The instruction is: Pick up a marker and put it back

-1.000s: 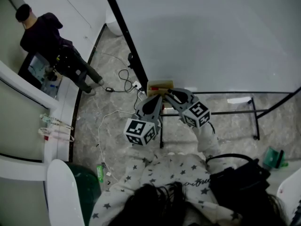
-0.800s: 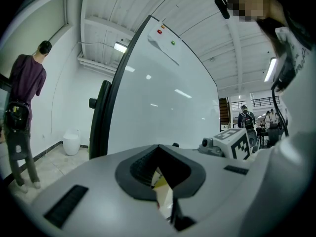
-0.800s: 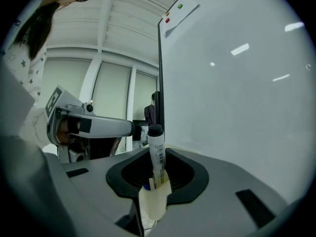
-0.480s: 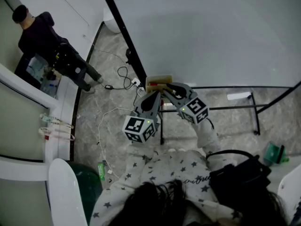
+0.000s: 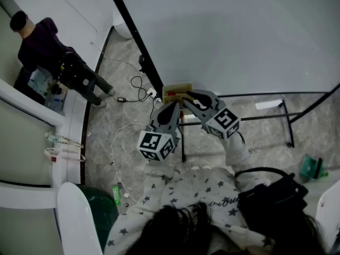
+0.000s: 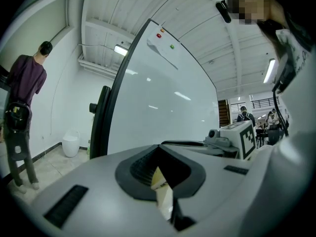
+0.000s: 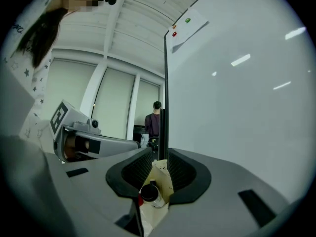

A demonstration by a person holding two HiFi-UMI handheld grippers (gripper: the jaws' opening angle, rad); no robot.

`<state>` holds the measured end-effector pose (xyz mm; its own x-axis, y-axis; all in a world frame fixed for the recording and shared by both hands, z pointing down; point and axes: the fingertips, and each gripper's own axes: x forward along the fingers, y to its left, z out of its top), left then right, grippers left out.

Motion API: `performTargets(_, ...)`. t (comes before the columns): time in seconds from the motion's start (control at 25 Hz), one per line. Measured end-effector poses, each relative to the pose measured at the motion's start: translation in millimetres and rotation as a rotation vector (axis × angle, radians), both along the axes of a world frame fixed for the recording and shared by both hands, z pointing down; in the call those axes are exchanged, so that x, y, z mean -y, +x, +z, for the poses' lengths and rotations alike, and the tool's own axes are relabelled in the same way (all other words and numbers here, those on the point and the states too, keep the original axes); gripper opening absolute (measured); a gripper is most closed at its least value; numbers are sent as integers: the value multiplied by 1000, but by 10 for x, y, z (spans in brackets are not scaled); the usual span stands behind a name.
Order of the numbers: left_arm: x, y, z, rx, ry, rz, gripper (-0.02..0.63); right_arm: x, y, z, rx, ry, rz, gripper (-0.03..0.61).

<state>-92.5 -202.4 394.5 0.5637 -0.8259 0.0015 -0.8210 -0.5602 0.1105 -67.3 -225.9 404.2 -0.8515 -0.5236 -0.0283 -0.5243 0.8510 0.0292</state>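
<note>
One marker: black-capped red marker (image 7: 149,192) between the right jaws, cap end showing, barrel hidden behind it.
Pose: left gripper (image 5: 174,106) and right gripper (image 5: 187,95) angle inward, tips meeting at the small brown cardboard box (image 5: 178,87).
Right jaws: clamped on the marker.
Left jaws: pinched on the box's edge, little of it visible.

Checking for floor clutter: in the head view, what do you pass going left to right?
Person in a dark purple top → small green bottle on the floor → left gripper → right gripper → teal-green object on the floor.
</note>
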Motion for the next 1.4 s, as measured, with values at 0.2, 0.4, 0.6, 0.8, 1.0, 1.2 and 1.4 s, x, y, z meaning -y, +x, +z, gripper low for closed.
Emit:
performTargets(0.2, 23, 34, -82, -3, 14, 8, 2, -30, 101, -243, 44, 17, 12, 84)
performTargets(0.4, 23, 121, -193, -4, 27, 31, 2, -97, 165, -426, 38, 18, 15, 84)
performTargets(0.6, 3, 204, -321, -2, 48, 59, 2, -117, 235, -536, 39, 33, 40, 5)
performTargets(0.8, -56, 296, -435, 4, 60, 96, 2, -181, 253, -545, 27, 10, 35, 6)
performTargets(1.0, -143, 336, -489, -4, 66, 126, 2, -321, 267, -638, 47, -1, 28, 6)
performTargets(1.2, -163, 352, -490, -5, 61, 133, 2, -361, 270, -675, 64, -7, 28, 6)
performTargets(1.4, -164, 346, -467, 3, 57, 130, 2, -332, 310, -599, 46, -17, 41, 5)
